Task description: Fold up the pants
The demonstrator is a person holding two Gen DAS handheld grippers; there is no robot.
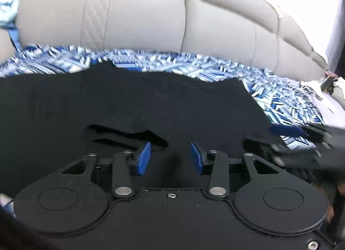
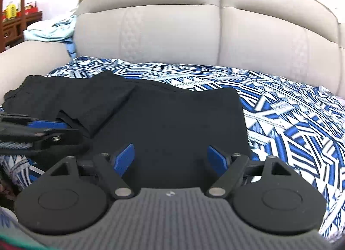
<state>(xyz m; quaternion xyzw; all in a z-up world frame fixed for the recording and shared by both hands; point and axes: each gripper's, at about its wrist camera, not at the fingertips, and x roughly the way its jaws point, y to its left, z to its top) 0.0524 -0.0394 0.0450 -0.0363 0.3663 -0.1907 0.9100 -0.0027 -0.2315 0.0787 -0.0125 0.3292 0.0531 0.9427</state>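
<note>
Black pants (image 2: 168, 116) lie folded on a blue-and-white patterned sheet (image 2: 291, 120) on a sofa seat. They also fill the left wrist view (image 1: 151, 103). My left gripper (image 1: 170, 158) is open just above the near edge of the pants, with nothing between its blue pads. My right gripper (image 2: 170, 159) is open above the near right part of the pants, empty. The left gripper shows at the left edge of the right wrist view (image 2: 43, 131), and the right gripper, blurred, at the right edge of the left wrist view (image 1: 301, 142).
A beige sofa backrest (image 2: 172, 29) rises behind the sheet. A light blue cloth (image 2: 51, 29) lies on the left armrest. Wooden furniture (image 2: 13, 19) stands far left. Small items (image 1: 330, 83) lie at the right end of the seat.
</note>
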